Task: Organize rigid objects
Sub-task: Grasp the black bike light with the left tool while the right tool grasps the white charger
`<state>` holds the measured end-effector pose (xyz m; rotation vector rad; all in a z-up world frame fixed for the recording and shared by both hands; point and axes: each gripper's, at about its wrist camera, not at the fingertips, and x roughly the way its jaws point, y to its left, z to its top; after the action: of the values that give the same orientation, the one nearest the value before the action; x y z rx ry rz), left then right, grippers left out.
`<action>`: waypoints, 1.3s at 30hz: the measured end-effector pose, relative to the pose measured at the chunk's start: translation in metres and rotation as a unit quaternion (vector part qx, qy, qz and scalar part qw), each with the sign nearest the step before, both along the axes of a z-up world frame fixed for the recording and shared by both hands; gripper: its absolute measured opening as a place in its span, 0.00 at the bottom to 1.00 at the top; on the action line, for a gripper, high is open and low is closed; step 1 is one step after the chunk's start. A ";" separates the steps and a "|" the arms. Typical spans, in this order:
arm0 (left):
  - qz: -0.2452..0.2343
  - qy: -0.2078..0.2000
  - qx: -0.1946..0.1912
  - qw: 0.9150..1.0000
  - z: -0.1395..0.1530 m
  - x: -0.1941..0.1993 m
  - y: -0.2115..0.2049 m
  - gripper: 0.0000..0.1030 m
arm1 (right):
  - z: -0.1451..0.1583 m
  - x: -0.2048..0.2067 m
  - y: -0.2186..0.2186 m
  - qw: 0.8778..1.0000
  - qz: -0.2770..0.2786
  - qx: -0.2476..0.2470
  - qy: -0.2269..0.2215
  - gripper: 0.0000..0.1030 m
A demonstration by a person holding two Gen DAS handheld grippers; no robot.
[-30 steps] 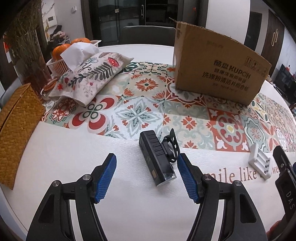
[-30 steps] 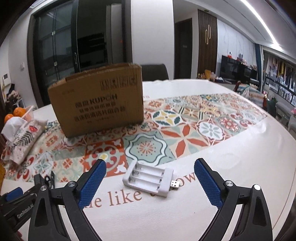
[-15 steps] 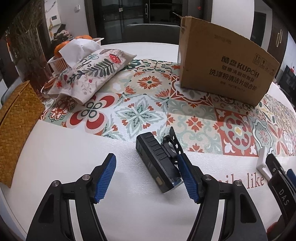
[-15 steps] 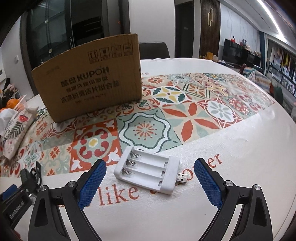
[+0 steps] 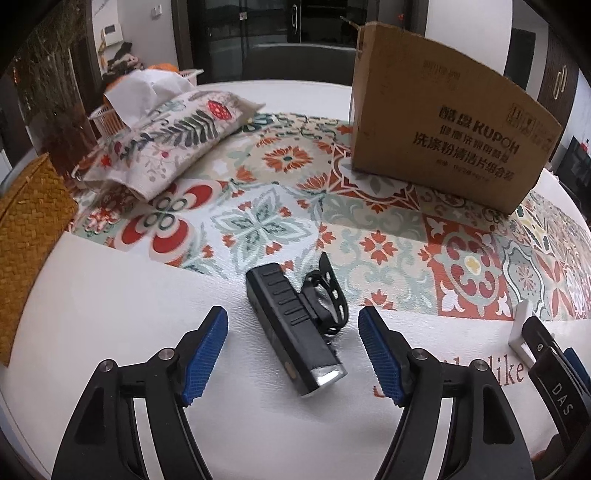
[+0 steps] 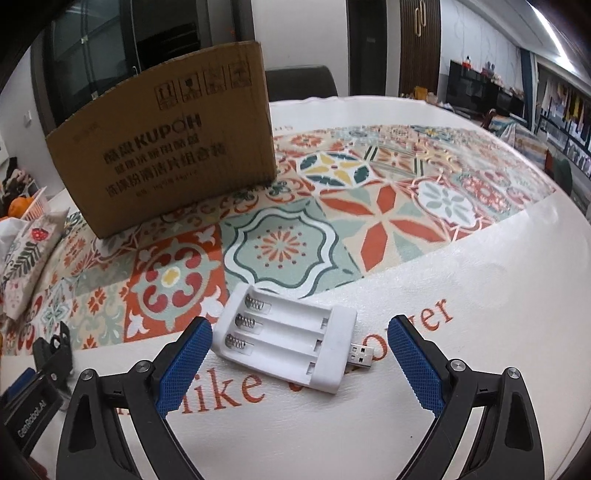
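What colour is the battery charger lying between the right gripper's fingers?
White, with a silver USB plug; the battery charger shows best in the right wrist view.

This is a home, in an open dining and living area. A round table (image 5: 110, 302) wears a white cloth with colourful tile print and cursive lettering. On it, left of the cardboard box (image 5: 443, 122), lie a fabric-covered tissue holder (image 5: 173, 144), a small basket of oranges (image 6: 26, 206) and a woven placemat (image 5: 26, 236). Behind the box stands an upholstered dining chair (image 6: 301, 79) before dark glass doors (image 5: 258, 33). Right of the box, a low dark media cabinet (image 6: 476, 92) lines the far wall.
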<state>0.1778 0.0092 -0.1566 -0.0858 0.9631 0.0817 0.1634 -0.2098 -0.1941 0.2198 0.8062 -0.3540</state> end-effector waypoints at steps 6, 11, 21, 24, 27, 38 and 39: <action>0.006 0.004 0.008 1.000 -0.005 0.004 -0.002 0.71 | -0.003 0.006 -0.002 1.000 0.003 0.007 0.000 0.94; 0.013 -0.003 0.004 1.000 -0.007 0.006 0.004 0.71 | -0.010 0.015 0.002 1.000 0.015 0.011 0.023 0.95; -0.003 -0.016 0.003 1.000 -0.004 0.002 0.006 0.45 | -0.012 0.018 0.012 0.998 0.039 -0.016 0.039 0.87; -0.010 -0.015 0.000 1.000 -0.003 0.001 0.005 0.43 | -0.011 0.017 0.016 0.997 0.058 -0.019 0.036 0.84; -0.024 -0.016 -0.006 1.000 -0.001 -0.001 0.002 0.41 | -0.010 0.016 0.016 0.997 0.067 -0.018 0.035 0.84; -0.058 -0.039 -0.027 0.997 0.010 -0.012 -0.005 0.39 | 0.005 0.001 0.015 0.996 0.079 -0.029 -0.004 0.84; -0.059 -0.042 -0.027 0.997 0.012 -0.012 -0.005 0.39 | 0.008 0.000 0.016 0.996 0.080 -0.033 -0.010 0.84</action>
<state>0.1658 0.0038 -0.1449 -0.0811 0.8845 -0.0558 0.1632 -0.1941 -0.1861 0.0963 0.7858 -0.2258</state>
